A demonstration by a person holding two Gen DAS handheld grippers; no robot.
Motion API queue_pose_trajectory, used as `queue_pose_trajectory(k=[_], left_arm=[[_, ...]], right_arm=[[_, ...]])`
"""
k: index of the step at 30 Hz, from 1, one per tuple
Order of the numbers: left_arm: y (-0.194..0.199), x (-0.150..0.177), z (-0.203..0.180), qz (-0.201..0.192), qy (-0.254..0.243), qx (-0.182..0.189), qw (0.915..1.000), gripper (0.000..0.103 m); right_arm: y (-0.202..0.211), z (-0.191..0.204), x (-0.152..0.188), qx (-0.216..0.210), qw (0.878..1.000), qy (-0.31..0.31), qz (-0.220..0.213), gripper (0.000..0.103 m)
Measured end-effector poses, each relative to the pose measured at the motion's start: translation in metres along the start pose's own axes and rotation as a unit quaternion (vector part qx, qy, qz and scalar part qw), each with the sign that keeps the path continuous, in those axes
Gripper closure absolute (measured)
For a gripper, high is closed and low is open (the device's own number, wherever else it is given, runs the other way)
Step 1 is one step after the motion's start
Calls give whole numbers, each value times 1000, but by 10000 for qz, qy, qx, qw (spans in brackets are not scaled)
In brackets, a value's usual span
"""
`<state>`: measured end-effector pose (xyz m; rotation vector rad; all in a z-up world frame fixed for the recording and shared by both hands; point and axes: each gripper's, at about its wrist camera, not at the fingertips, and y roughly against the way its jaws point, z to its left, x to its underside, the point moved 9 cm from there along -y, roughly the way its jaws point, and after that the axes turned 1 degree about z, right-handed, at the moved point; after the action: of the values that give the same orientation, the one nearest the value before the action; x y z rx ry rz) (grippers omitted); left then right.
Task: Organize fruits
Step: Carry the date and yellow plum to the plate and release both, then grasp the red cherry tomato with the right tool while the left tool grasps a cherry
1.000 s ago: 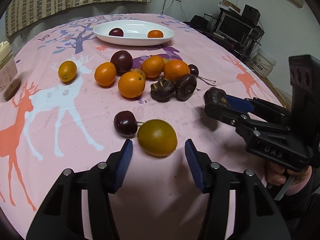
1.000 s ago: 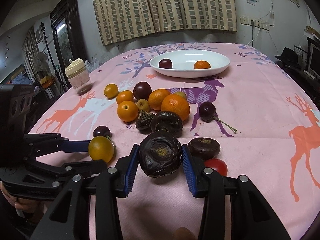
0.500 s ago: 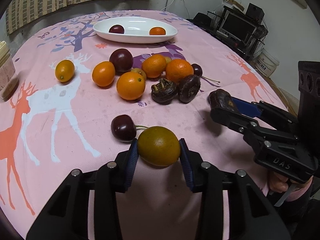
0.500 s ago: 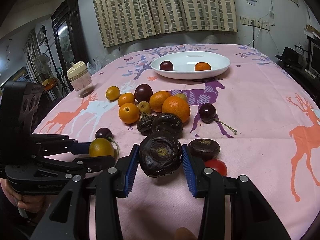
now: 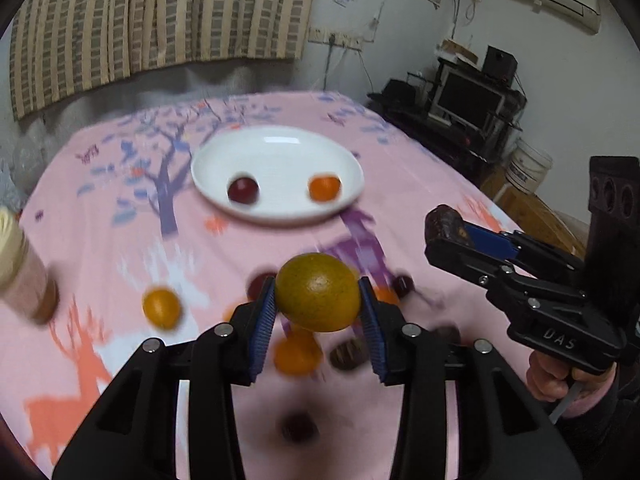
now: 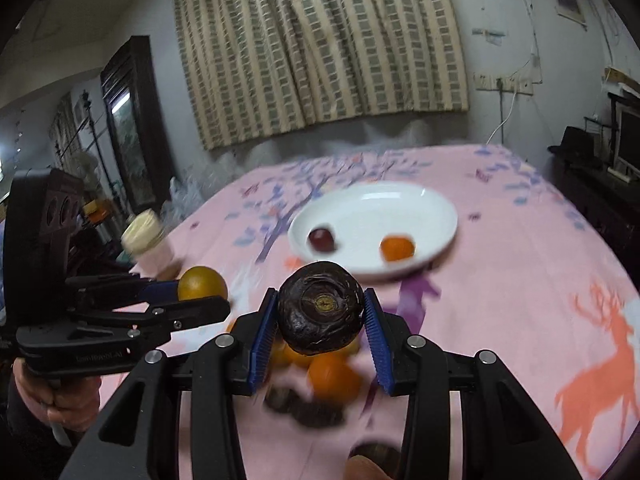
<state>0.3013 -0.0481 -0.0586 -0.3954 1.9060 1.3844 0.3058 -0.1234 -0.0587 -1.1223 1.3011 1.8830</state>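
Fruit (image 5: 317, 298) crosswise in left tool (image 5: 318, 322)

We look from two fisheye cameras, each sitting just behind its own gripper and facing forward along the fingers, angled down over the bench (image 5: 100, 208). Our left wrist view looks from above the near edge toward the far edge, with the right gripper (image 5: 444, 226) entering at its right side. Our right wrist view faces the same way, and the left gripper (image 6: 200, 296) comes in at its left. Both views share the white plate (image 5: 276, 152) near the far edge, the striped curtain (image 6: 320, 48) behind it and the blurred fruits below.
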Motion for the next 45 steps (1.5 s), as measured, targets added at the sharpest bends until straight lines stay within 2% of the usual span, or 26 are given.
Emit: queue_pose_trajectory(k=[1, 3, 5, 9, 15, 19, 20, 21, 22, 23, 24, 25, 28, 33, 38, 40, 43, 45], left_arm=[[-9, -16, 5, -26, 48, 7, 10000, 63], [-27, -42, 13, -36, 90, -12, 10000, 63], [-49, -65, 24, -15, 110, -138, 9998, 63], [-99, -99, 55, 171, 304, -372, 9987, 63], [-160, -111, 93, 585, 558, -640, 9947, 63], [-179, -104, 99, 765, 576, -685, 9930, 62], [-179, -104, 100, 746, 567, -732, 9929, 55], [-176, -103, 100, 731, 549, -785, 9927, 48], [-171, -105, 99, 645, 523, -835, 9930, 32], [-159, -107, 97, 489, 473, -929, 9934, 23], [-149, -109, 96, 375, 421, -1004, 9933, 20], [-136, -111, 93, 270, 355, -1052, 9935, 15], [-93, -108, 84, 44, 219, -1073, 9940, 8], [-22, -68, 67, -245, 159, -1112, 9934, 5], [24, 10, 47, -233, 459, -693, 9963, 5], [32, 43, 40, -181, 592, -540, 9966, 5], [36, 87, 32, -34, 674, -507, 9964, 5], [35, 110, 23, 85, 679, -397, 9969, 5]], right_arm=[[-27, -15, -22, 133, 9998, -121, -1, 60], [-56, -28, -37, 277, 9994, -198, 96, 60], [-88, -45, -45, 453, 9982, -274, 269, 60], [-135, -61, -46, 521, 9962, -300, 635, 60], [-167, -57, -43, 460, 9955, -47, 830, 60], [-173, -50, -41, 382, 9951, 73, 912, 58], [-171, -49, -42, 378, 9953, 87, 884, 47], [-167, -49, -44, 392, 9955, 96, 853, 40], [-161, -48, -46, 408, 9959, 104, 800, 31], [-152, -46, -50, 406, 9965, 104, 717, 22], [-140, -44, -54, 365, 9973, 85, 627, 17], [-128, -41, -56, 322, 9980, 72, 546, 5], [-89, -32, -56, 244, 9991, 136, 307, 4], [-16, -18, -23, -122, 9999, 36, -4, 4], [35, -24, 34, -266, 9987, -439, 32, 4], [43, -29, 59, -66, 9979, -590, 260, 4], [41, -26, 91, 56, 9956, -475, 809, 4], [40, -26, 104, 237, 9946, -370, 942, 4]])
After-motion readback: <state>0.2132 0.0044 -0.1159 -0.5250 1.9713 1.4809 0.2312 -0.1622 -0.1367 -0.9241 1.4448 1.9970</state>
